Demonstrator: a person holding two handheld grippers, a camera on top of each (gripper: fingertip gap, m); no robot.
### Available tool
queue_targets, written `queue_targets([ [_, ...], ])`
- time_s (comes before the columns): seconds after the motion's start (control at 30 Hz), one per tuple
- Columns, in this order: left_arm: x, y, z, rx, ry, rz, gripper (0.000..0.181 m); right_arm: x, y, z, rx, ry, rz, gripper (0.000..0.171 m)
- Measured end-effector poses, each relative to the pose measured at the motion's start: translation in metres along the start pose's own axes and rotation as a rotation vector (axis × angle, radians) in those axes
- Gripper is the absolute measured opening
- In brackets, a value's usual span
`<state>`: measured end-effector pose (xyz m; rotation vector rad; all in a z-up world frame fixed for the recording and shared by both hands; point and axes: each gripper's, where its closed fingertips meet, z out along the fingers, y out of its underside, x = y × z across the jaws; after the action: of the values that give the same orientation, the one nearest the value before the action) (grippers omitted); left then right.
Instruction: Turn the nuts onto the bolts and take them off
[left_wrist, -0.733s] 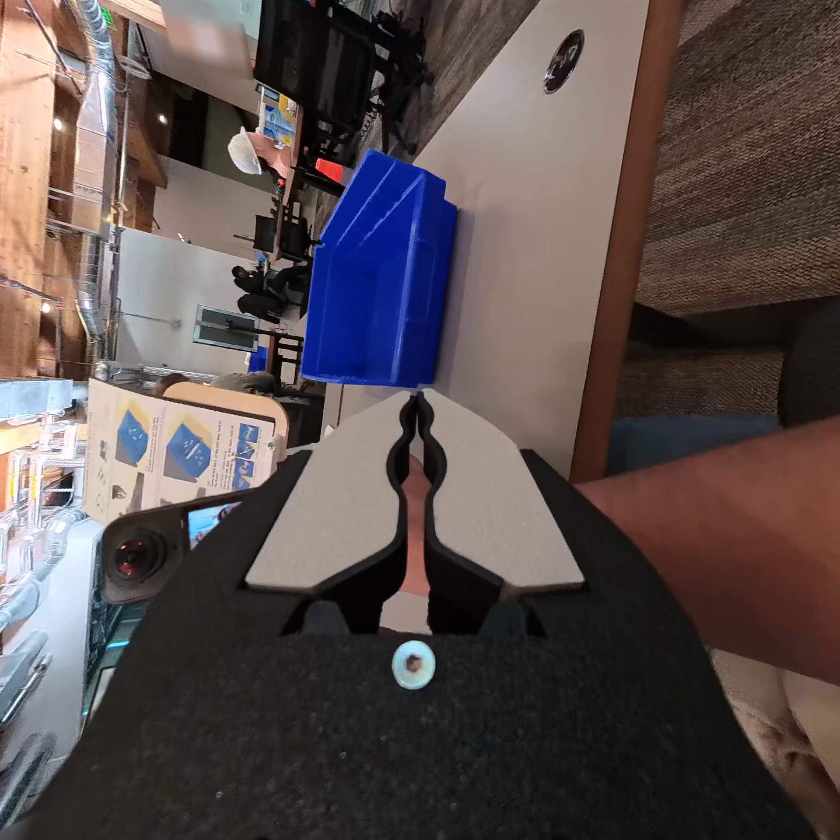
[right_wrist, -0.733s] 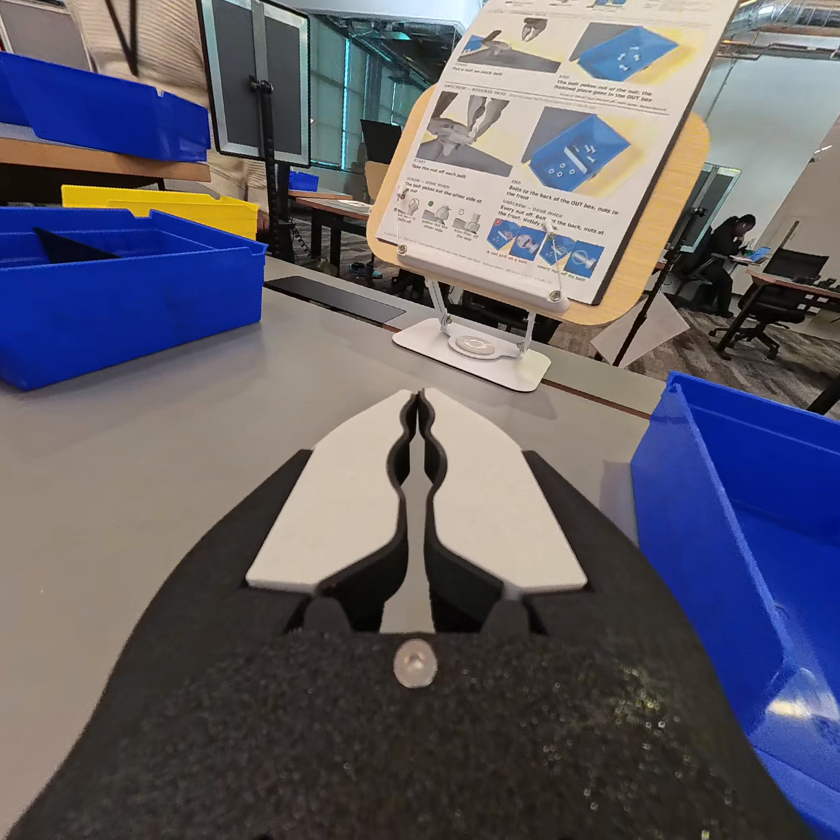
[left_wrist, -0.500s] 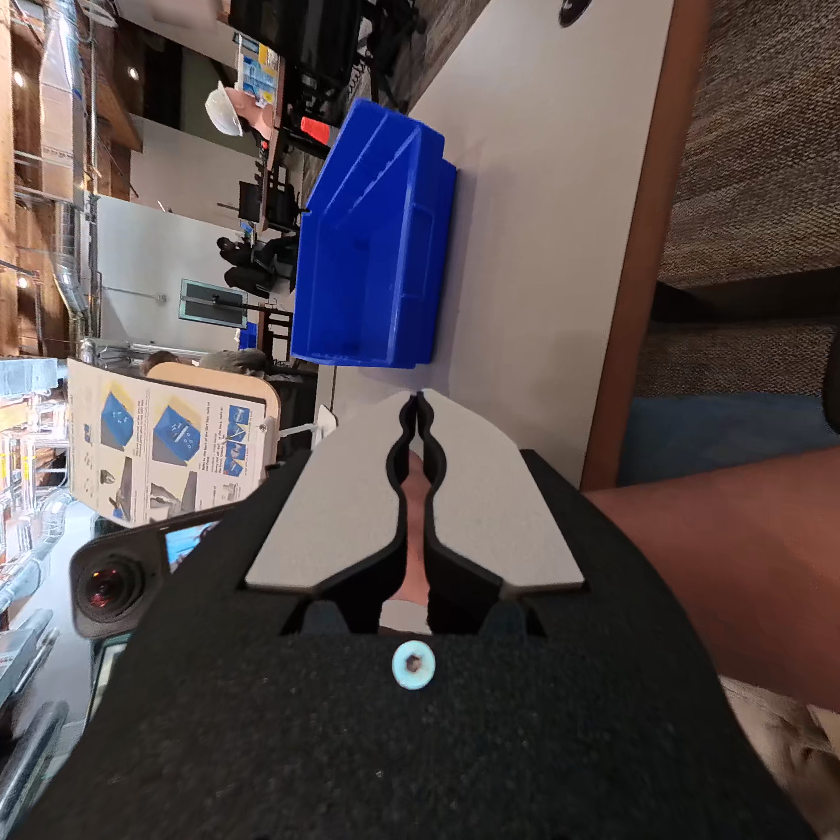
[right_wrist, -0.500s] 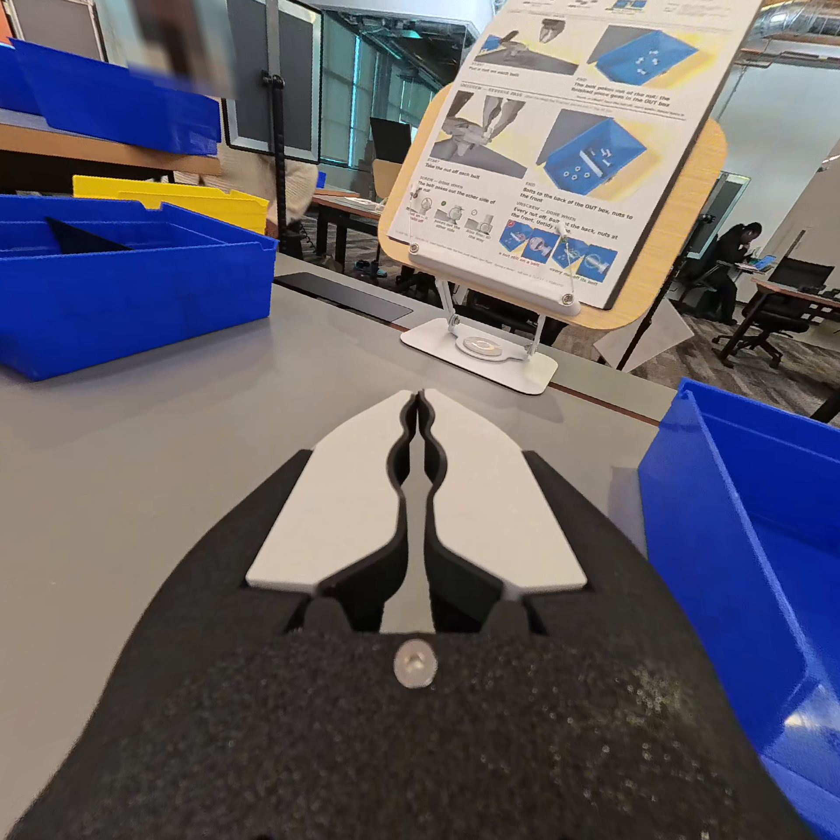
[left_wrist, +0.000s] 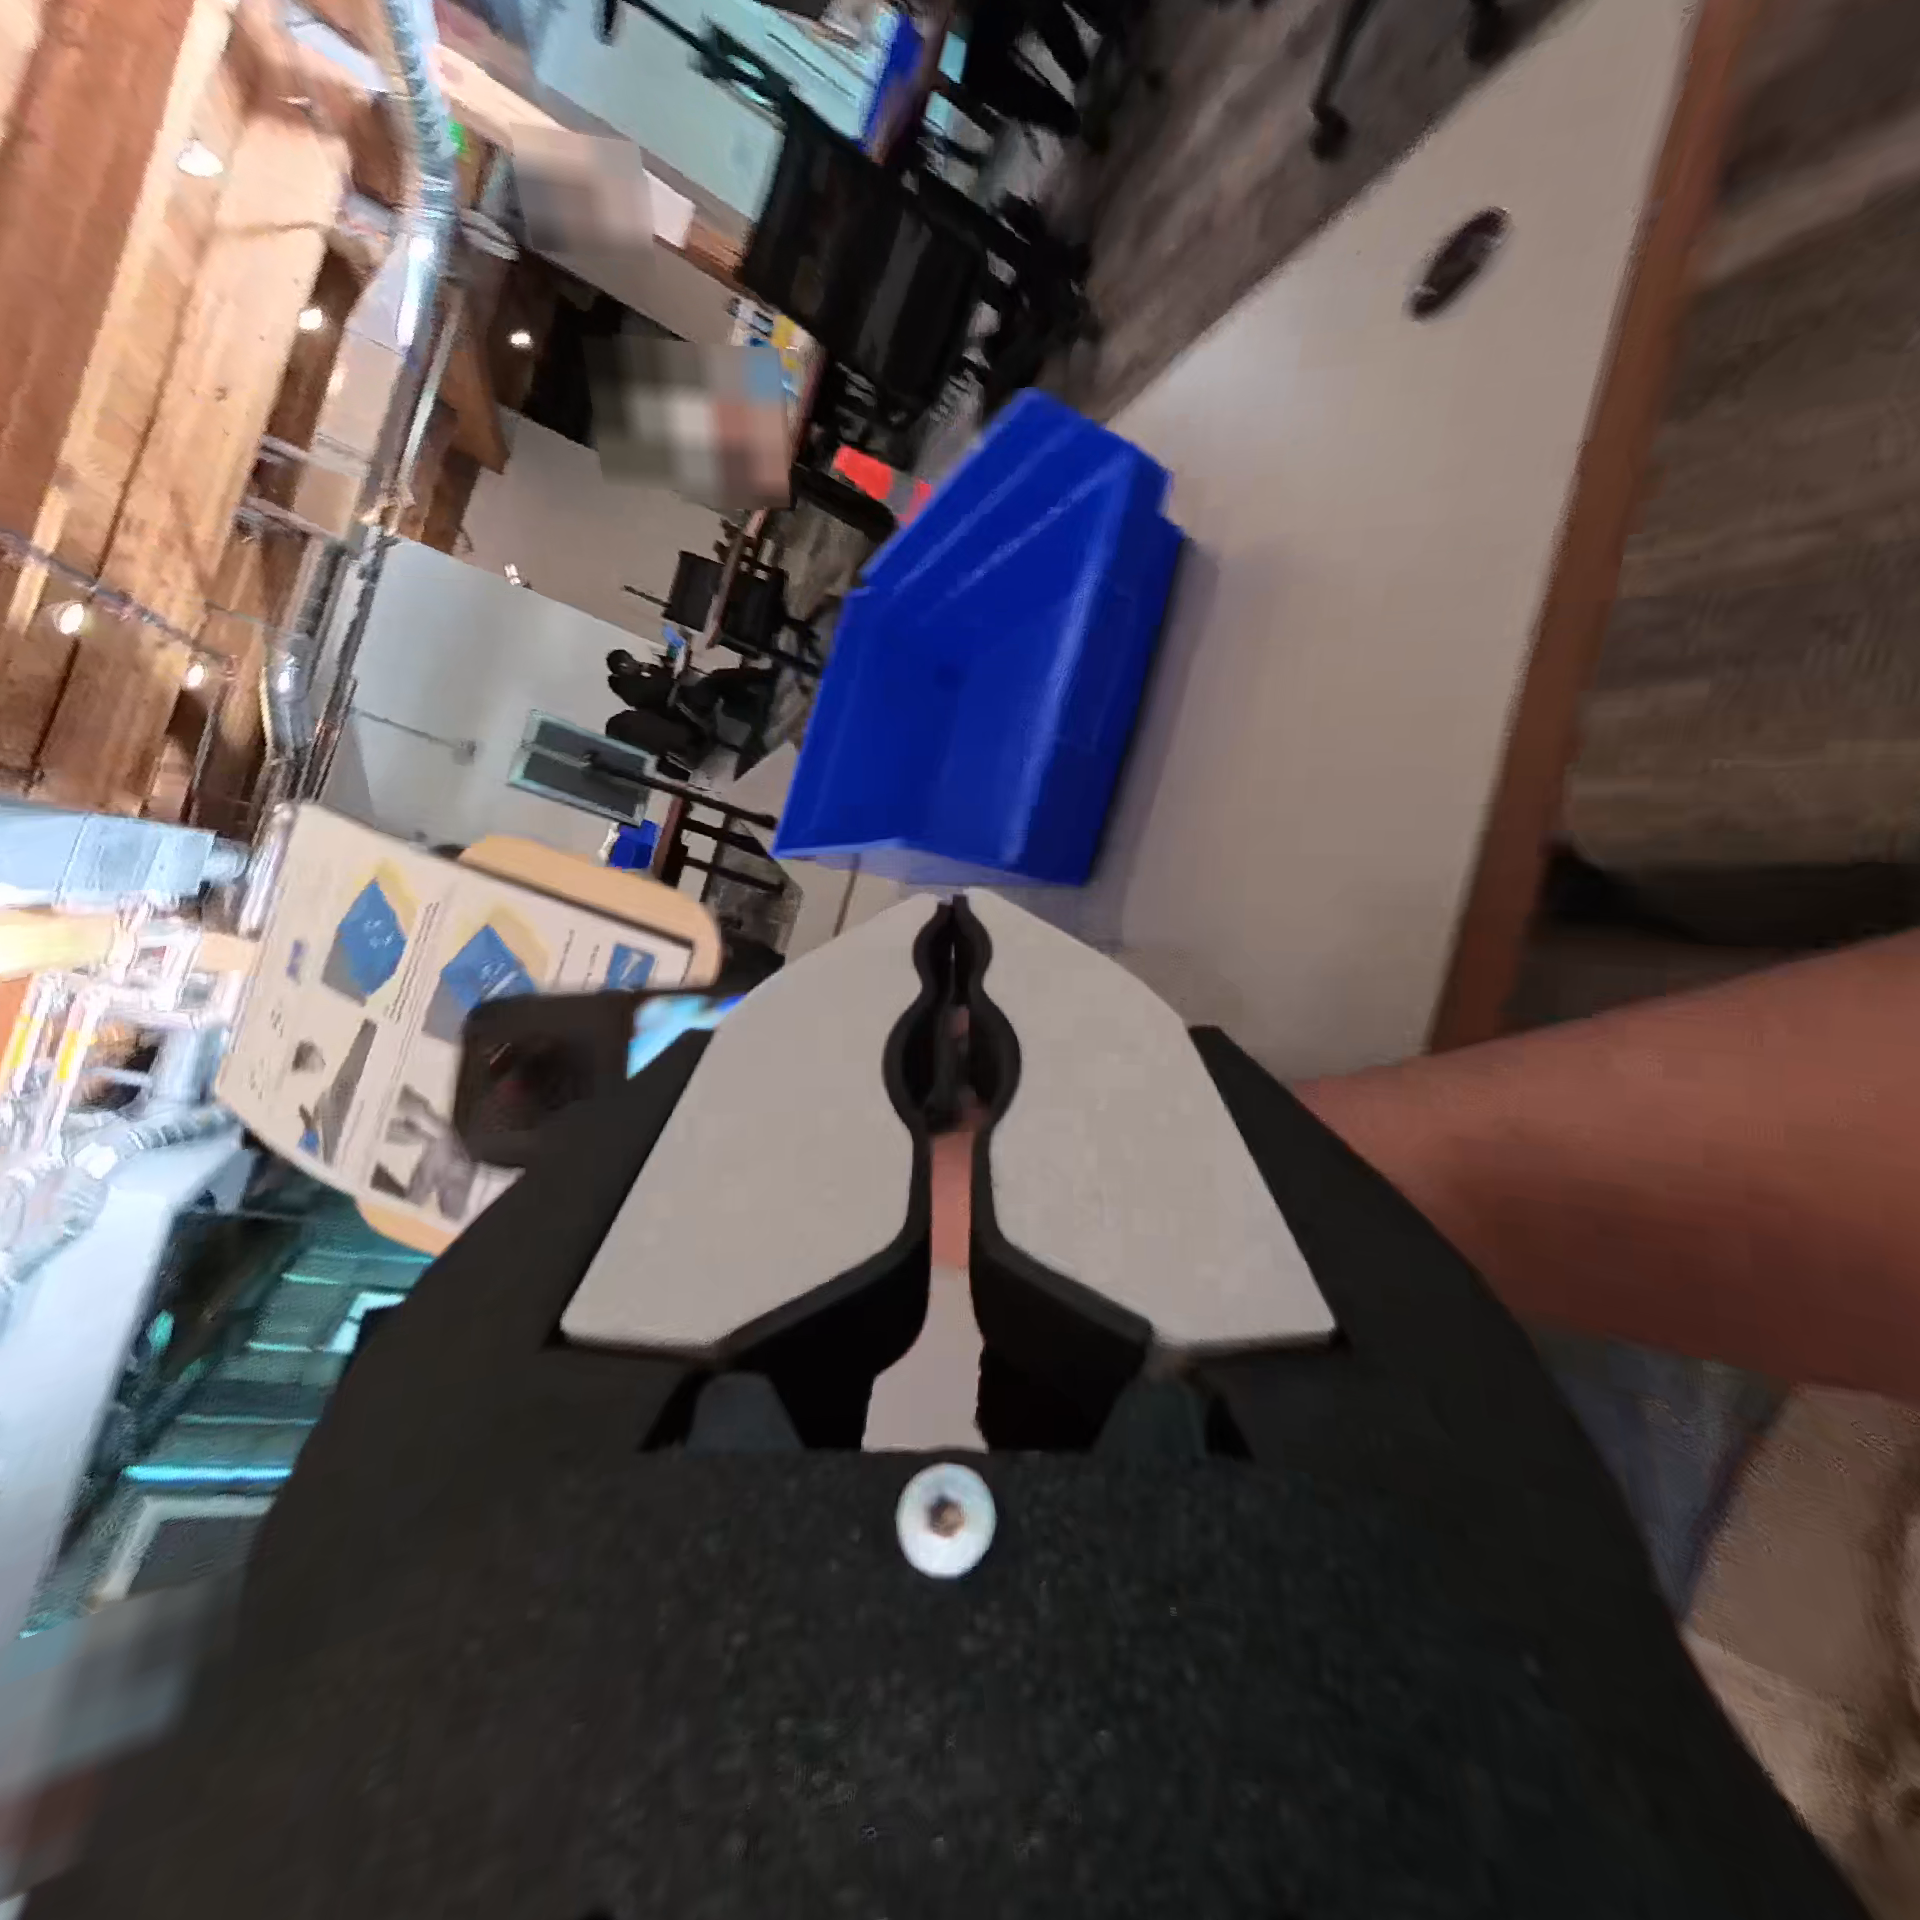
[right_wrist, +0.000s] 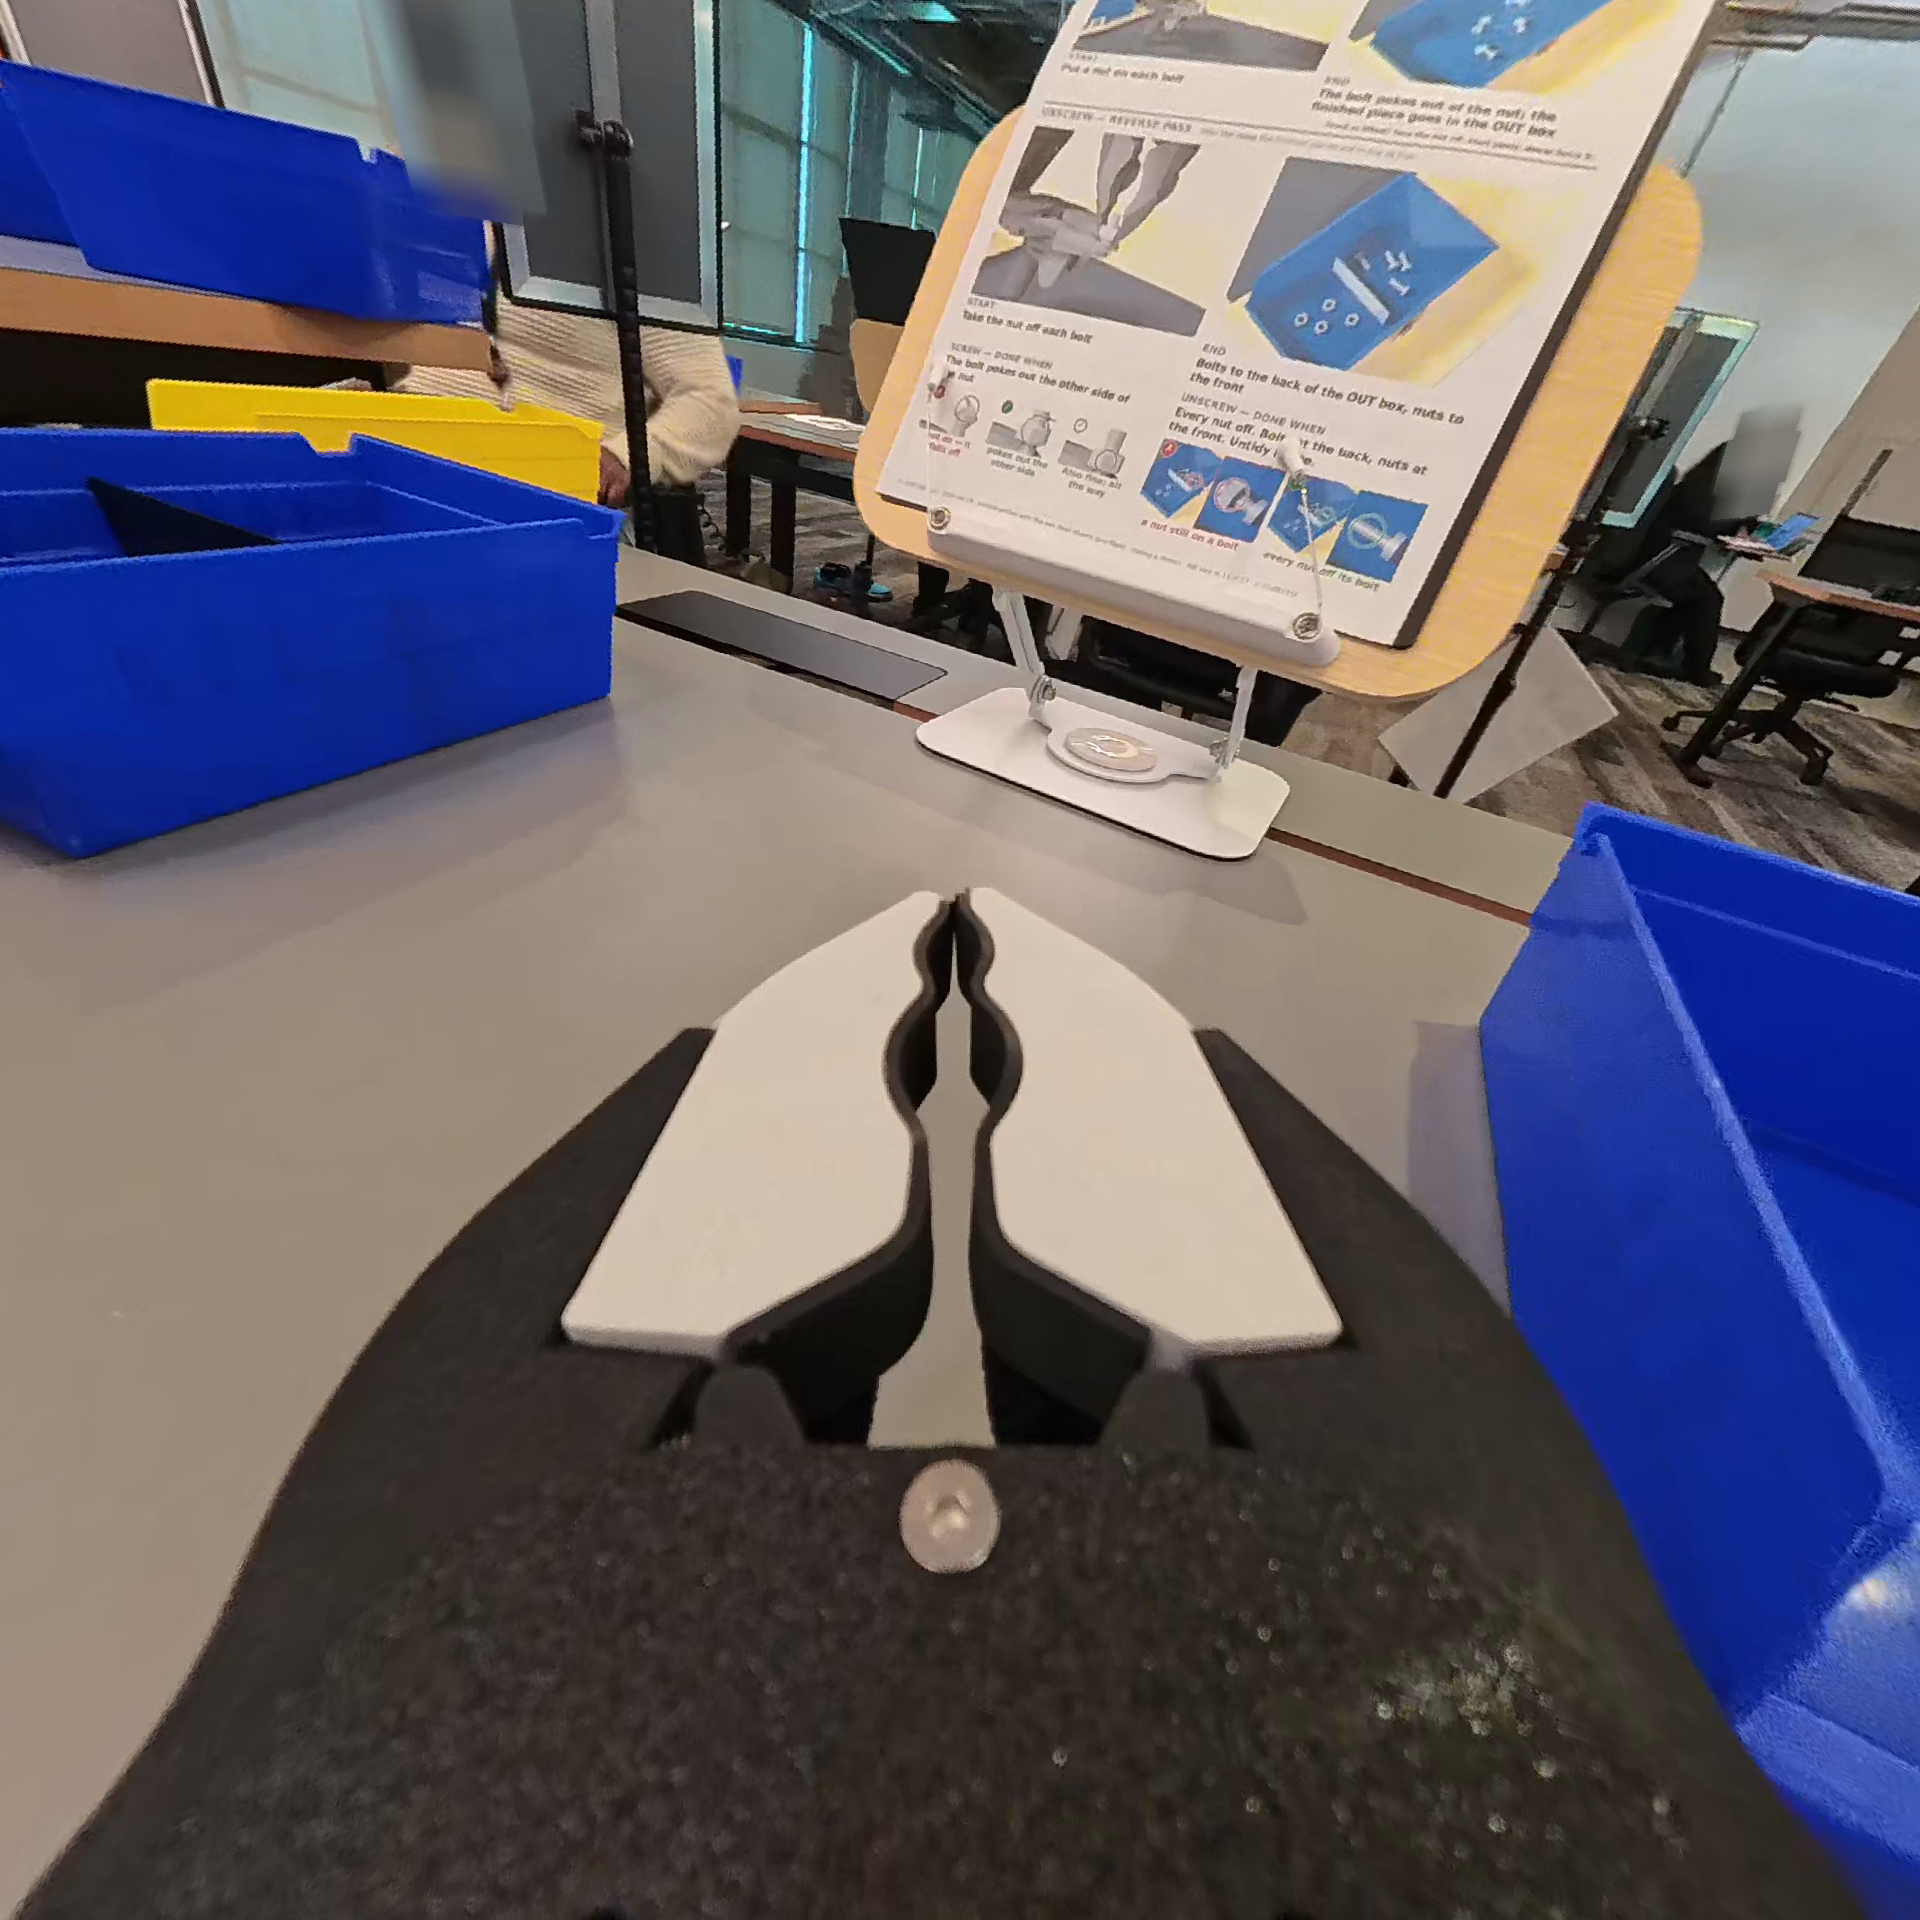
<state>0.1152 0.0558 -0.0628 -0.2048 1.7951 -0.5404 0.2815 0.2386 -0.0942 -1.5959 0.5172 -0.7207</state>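
No nut or bolt shows in either view. My left gripper (left_wrist: 954, 909) is shut with nothing seen between its grey fingers (left_wrist: 790, 1122). It is rolled onto its side above the grey table (left_wrist: 1382, 540) and points at a blue bin (left_wrist: 987, 675). My right gripper (right_wrist: 956, 899) is shut and empty, low over the table (right_wrist: 416, 987). It sits between a blue bin with a black divider (right_wrist: 312, 644) on the left and another blue bin (right_wrist: 1714, 1247) on the right. Both bins' floors are mostly hidden.
An instruction board on a white stand (right_wrist: 1101, 758) stands at the table's far edge; it also shows in the left wrist view (left_wrist: 416, 997). A forearm (left_wrist: 1610, 1143) crosses the right of that view. A yellow bin (right_wrist: 416, 426), a shelf bin (right_wrist: 239, 208) and a person (right_wrist: 665, 405) are behind.
The left wrist view has swung and is blurred; the blue bin has shifted down and right in it. The right gripper has barely moved. Both stay shut. The person behind has walked right.
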Motion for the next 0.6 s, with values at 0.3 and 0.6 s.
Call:
queue_targets([
  [0.3, -0.152, 0.245, 0.014, -0.069, -0.306, -0.7, 0.0, 0.009, 0.004, 0.001, 0.017, 0.033, 0.011, 0.0],
  [0.6, -0.156, 0.378, 0.016, -0.046, -0.415, -1.174, 0.034, 0.019, 0.017, 0.002, 0.033, 0.12, 0.007, 0.011],
])
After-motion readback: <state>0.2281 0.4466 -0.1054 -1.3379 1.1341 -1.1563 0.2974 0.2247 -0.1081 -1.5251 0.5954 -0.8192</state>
